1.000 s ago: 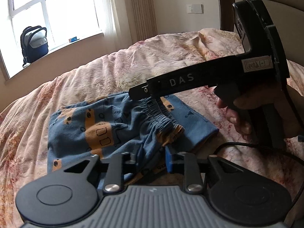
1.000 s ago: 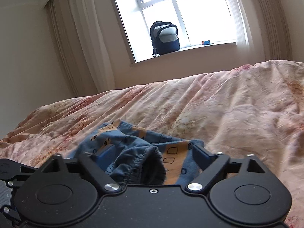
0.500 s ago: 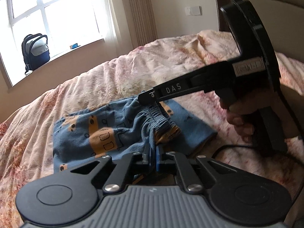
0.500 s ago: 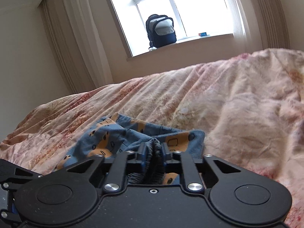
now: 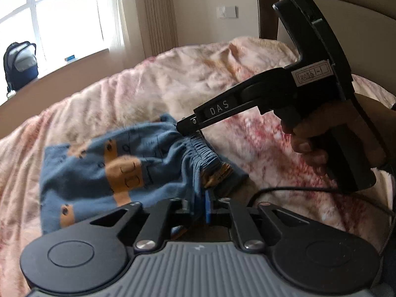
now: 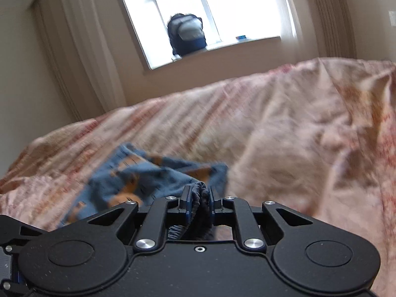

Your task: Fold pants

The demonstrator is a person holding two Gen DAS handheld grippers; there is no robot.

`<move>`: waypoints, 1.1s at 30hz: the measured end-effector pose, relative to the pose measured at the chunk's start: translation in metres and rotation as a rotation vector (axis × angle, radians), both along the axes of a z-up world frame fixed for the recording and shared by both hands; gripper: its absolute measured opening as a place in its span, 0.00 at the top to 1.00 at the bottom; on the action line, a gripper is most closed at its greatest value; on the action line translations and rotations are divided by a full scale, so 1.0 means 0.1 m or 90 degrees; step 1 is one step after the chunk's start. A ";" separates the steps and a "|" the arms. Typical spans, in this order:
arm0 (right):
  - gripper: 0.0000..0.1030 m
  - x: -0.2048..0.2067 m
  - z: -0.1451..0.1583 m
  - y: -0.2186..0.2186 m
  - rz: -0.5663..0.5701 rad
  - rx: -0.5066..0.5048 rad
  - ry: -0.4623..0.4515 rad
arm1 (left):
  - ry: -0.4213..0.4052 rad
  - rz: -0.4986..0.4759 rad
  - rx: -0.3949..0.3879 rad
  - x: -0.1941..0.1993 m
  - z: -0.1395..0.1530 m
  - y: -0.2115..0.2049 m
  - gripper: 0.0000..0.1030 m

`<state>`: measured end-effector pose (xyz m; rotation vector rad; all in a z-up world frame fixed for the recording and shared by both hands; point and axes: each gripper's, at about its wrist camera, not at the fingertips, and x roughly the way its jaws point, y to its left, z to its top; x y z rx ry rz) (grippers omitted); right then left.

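Small blue pants (image 5: 99, 168) with orange bear prints lie crumpled on the bed; in the right wrist view the pants (image 6: 148, 173) are blurred. My left gripper (image 5: 200, 204) pinches the near end of the elastic waistband, its jaws easing open with cloth still pressed between the pads. My right gripper (image 6: 198, 196) grips the bunched waistband, its jaws also opening slightly, fabric squeezed between them. In the left wrist view the right gripper (image 5: 184, 128) reaches in from the right, its tips on the far end of the waistband (image 5: 200, 148), held by a hand (image 5: 309, 146).
A pink floral quilt (image 5: 173, 79) covers the bed all around the pants. A dark backpack (image 6: 186, 36) sits on the window sill behind. A headboard (image 5: 269, 7) rises at the right. A black cable (image 5: 297, 189) trails over the quilt near my left gripper.
Both grippers closed on the waistband; the right one went from wide open to pinching it. The waistband has been lifted and stretched between them, and both views have tilted a little.
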<state>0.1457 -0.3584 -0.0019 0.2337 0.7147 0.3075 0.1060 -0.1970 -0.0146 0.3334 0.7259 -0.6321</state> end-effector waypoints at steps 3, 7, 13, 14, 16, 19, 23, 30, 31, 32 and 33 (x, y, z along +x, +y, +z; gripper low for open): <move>0.58 -0.03 -0.05 0.00 -0.018 -0.026 -0.004 | 0.013 0.008 -0.055 -0.02 0.08 0.13 0.49; 0.14 -0.08 0.01 -0.05 -0.059 -0.029 -0.034 | -0.028 0.083 -0.126 -0.08 0.25 0.45 0.24; 0.01 -0.17 -0.01 0.16 -0.097 -0.123 -0.087 | -0.057 0.332 -0.130 0.08 0.26 0.88 0.00; 0.01 -0.19 -0.02 0.23 -0.092 -0.141 -0.099 | -0.046 0.367 -0.115 0.13 0.22 0.92 0.00; 0.01 -0.23 -0.01 0.43 -0.062 -0.171 -0.120 | -0.023 0.404 -0.100 0.19 0.13 0.99 0.00; 0.01 -0.32 -0.01 0.81 0.009 -0.220 -0.151 | 0.025 0.419 -0.081 0.23 -0.01 1.06 0.00; 0.01 -0.39 -0.18 1.15 0.081 -0.398 -0.146 | 0.093 0.443 -0.080 0.26 -0.20 1.22 0.00; 0.01 -0.35 0.13 0.69 0.229 -0.448 -0.088 | 0.097 0.420 -0.097 0.14 -0.18 1.36 0.00; 0.01 -0.33 0.17 0.58 0.220 -0.413 -0.071 | 0.100 0.417 -0.103 0.13 -0.16 1.38 0.00; 0.01 -0.34 0.17 0.48 0.218 -0.375 -0.060 | 0.102 0.418 -0.109 0.13 -0.14 1.39 0.00; 0.01 -0.34 0.19 0.40 0.221 -0.341 -0.061 | 0.101 0.419 -0.115 0.14 -0.11 1.41 0.00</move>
